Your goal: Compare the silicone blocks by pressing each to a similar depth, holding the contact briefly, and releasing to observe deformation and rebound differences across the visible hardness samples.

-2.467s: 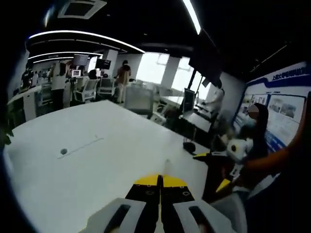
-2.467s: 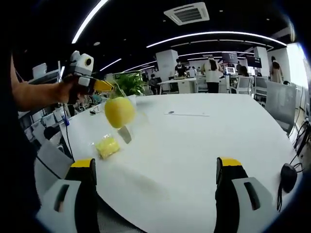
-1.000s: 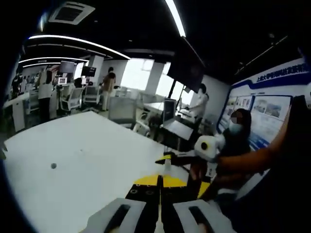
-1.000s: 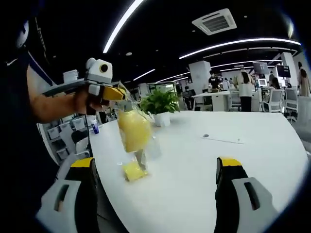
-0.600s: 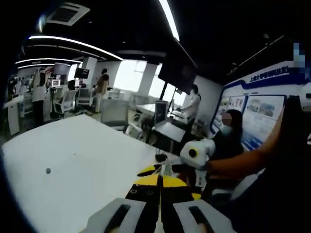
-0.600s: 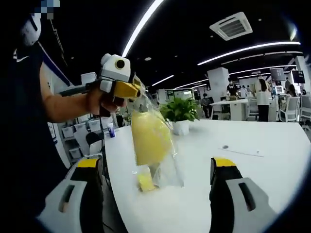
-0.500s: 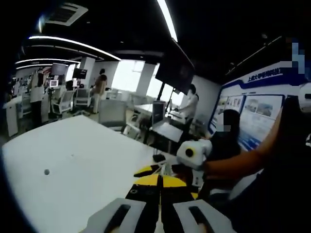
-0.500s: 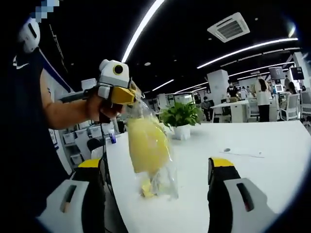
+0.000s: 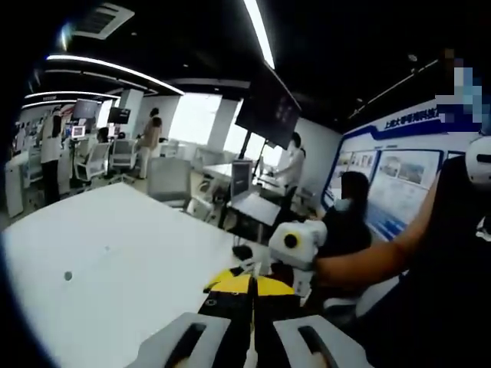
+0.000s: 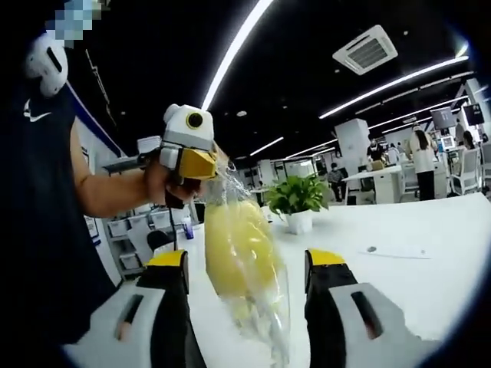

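A clear plastic bag (image 10: pixel 257 307) hangs in the air with a yellow silicone block (image 10: pixel 234 245) inside it. My left gripper (image 10: pixel 209 165) comes in from the left of the right gripper view, held by a hand, and is shut on the bag's crumpled top. In the left gripper view its jaws (image 9: pixel 252 282) are closed together, with a sliver of bag between the tips. My right gripper (image 10: pixel 247 264) is open, one jaw on either side of the bag and neither one touching it. It also appears in the left gripper view as the right gripper (image 9: pixel 234 272), just beyond the left jaws.
A wide white table (image 10: pixel 414 230) lies below and behind the bag, with a potted plant (image 10: pixel 295 198) at its far side. A small dark spot (image 9: pixel 67 275) marks the tabletop. Several people, chairs and desks fill the background, and a person (image 9: pixel 345 218) sits close by.
The right gripper has come up to the hanging bag, and its jaws now straddle it with a narrower gap. The left gripper has kept its hold and lifted the bag off the table.
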A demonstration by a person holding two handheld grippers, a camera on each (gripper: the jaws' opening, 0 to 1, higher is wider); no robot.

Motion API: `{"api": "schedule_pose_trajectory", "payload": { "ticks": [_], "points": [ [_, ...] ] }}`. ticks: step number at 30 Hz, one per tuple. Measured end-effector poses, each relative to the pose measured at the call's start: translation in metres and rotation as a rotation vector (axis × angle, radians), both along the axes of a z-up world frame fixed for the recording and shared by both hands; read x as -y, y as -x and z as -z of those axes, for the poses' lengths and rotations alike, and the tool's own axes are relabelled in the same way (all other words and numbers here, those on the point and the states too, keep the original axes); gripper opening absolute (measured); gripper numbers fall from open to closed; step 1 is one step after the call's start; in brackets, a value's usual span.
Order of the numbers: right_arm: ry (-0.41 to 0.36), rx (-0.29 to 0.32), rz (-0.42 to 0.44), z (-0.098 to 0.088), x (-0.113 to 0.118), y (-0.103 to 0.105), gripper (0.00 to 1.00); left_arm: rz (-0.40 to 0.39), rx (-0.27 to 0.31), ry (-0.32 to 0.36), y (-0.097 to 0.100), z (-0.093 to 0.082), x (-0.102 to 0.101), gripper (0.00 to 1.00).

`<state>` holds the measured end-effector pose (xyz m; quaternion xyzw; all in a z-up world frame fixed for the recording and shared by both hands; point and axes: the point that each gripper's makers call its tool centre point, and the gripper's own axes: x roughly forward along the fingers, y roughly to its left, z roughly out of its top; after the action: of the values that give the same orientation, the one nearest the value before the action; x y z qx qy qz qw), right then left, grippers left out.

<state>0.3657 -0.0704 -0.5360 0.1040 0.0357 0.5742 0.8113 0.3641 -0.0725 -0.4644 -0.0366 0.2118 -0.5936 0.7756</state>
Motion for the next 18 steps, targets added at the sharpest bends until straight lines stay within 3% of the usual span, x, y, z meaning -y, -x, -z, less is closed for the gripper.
{"api": "schedule_pose_trajectory", "payload": {
  "ticks": [7,18],
  "points": [
    [-0.024,-0.004,-0.018,-0.002,0.003,0.002,0.39,-0.001,-0.014,0.006,0.002,-0.003,-0.002,0.00],
    [-0.056,0.003,-0.043,-0.011,-0.006,0.005,0.31,-0.015,-0.022,0.007,0.003,-0.001,-0.004,0.00]
  ]
}}
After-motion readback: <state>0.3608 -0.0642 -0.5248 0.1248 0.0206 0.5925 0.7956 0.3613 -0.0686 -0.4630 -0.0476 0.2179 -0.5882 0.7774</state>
